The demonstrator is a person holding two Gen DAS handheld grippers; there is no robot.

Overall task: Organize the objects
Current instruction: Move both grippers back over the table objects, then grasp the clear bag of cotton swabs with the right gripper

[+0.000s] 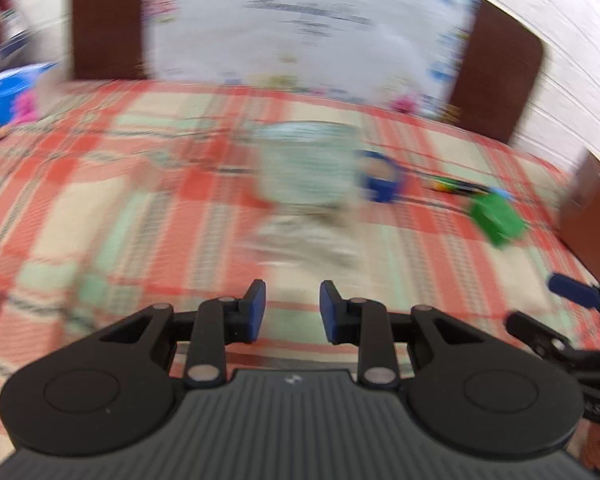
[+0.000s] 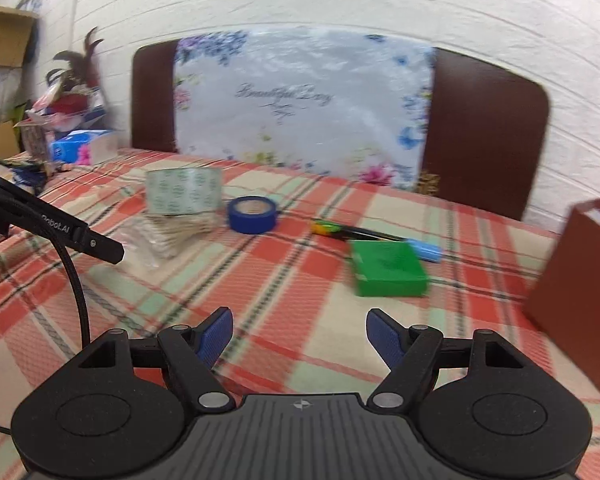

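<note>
"Robot.AI" on left gripper [image 2: 96, 245]

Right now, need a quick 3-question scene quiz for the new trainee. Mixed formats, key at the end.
1. True or false: the right gripper is shut on the green box.
2. Which lies nearest the blue tape roll? A) clear tape roll B) green box C) brown box
3. Fill in: the plaid cloth shows red, cream and ____ squares.

Key: 1 false, both grippers are open and empty; 2 A; 3 green.
</note>
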